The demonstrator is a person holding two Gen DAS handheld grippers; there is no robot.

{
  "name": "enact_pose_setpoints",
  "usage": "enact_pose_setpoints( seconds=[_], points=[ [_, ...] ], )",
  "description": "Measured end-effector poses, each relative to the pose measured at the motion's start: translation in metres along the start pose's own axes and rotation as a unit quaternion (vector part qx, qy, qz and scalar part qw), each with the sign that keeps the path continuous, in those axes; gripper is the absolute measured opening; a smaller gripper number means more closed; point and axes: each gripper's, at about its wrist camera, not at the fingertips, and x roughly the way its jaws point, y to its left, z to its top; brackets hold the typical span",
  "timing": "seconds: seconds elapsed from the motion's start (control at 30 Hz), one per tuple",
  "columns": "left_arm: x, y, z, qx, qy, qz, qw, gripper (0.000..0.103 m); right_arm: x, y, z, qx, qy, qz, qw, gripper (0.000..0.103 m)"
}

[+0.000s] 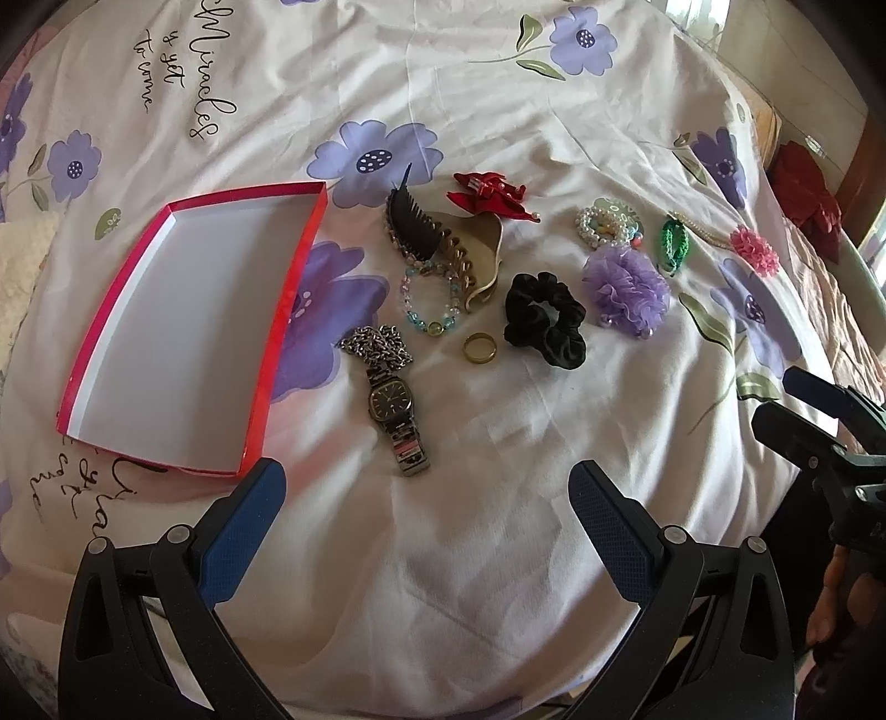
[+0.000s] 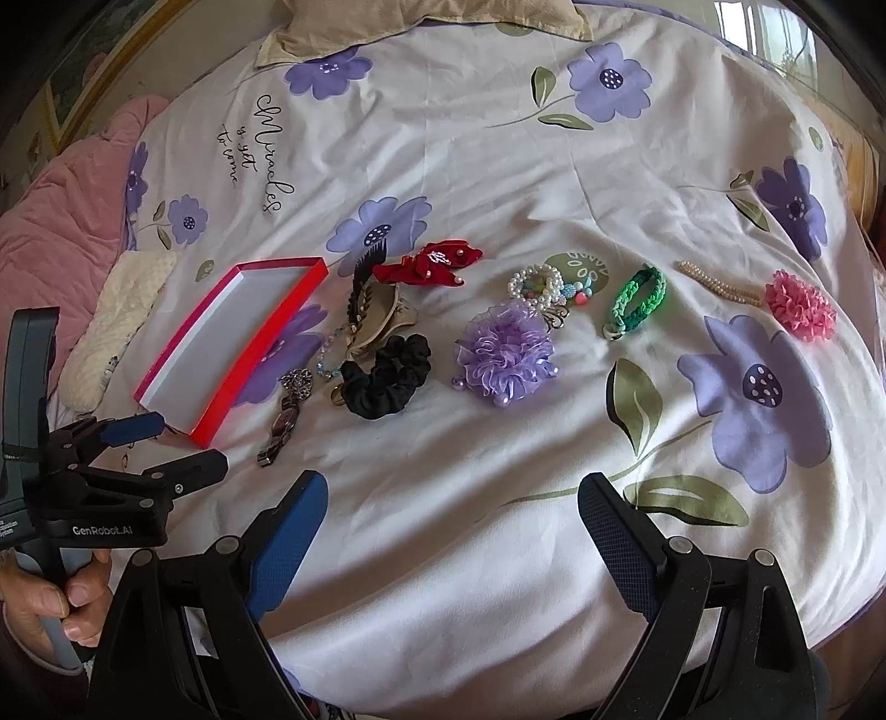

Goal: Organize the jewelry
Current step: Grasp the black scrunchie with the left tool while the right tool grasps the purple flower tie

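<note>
On the bed (image 1: 498,498), every piece, the watch (image 1: 394,407) included, lies outside the empty red box (image 1: 266,354); both tools, left tool (image 1: 426,501) and right tool (image 2: 451,512), hover spread apart, holding nothing.

Soft daylight fills both views, coming from a window (image 2: 775,39) blown out to white beyond the far right corner of the bed (image 2: 470,166). The floral bedsheet (image 1: 498,83) is bright and evenly lit, with faint grey shading in its creases and short, weak shadows beside the black scrunchie (image 1: 545,318). Fisheye distortion bulges the bed into a dome and bends its edges; black vignetting rounds off every corner. The centre is sharp, while the rim around the bed smears and softens slightly.
</note>
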Motion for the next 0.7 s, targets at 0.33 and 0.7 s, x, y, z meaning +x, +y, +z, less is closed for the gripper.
enact_pose_setpoints(
  seconds=[0.33, 0.7],
  points=[
    [0.020, 0.001, 0.015, -0.018, 0.010, -0.038, 0.9991, 0.103, 0.015, -0.010, 0.008, 0.011, 0.007, 0.000, 1.000, 0.093],
    [0.061, -0.013, 0.046, -0.021, 0.025, -0.088, 0.9956, 0.087, 0.048, -0.035, 0.033, 0.041, 0.010, 0.004, 0.999, 0.091]
  ],
)
